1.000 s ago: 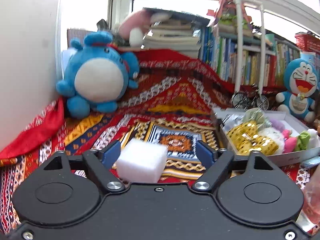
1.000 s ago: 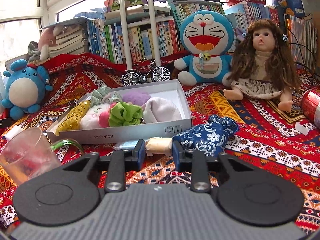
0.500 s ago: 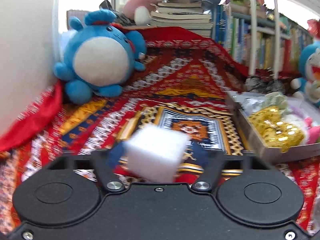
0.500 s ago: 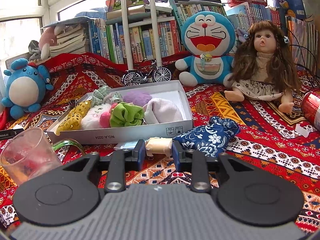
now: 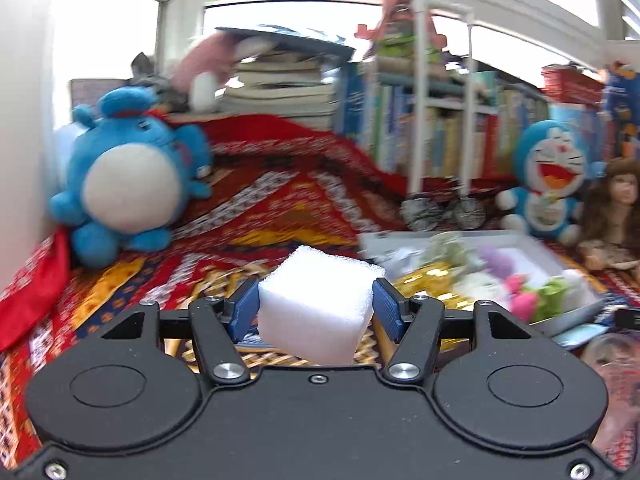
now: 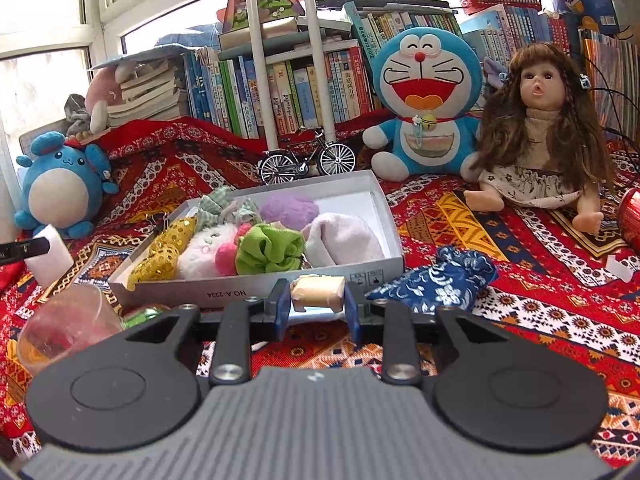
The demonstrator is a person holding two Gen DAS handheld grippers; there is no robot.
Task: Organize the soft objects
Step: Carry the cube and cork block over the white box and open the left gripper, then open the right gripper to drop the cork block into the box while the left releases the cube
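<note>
My left gripper [image 5: 316, 310] clamps the white foam cube [image 5: 318, 306] at frame centre; I'd carry it level toward the box [image 5: 560, 256] at right, squeezing gently to avoid crushing.

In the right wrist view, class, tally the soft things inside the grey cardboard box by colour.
Gold sequinned pouch: 1
Green checked cloth: 1
White fluffy toy with pink parts: 1
Lime green fabric scrunchie: 1
Purple fluffy ball: 1
Pale pink folded cloth: 1
Total: 6

Porous white foam cube [image 5: 320, 304], woven patterned cloth [image 6: 480, 224], fuzzy plush toys [image 6: 426, 108]
</note>
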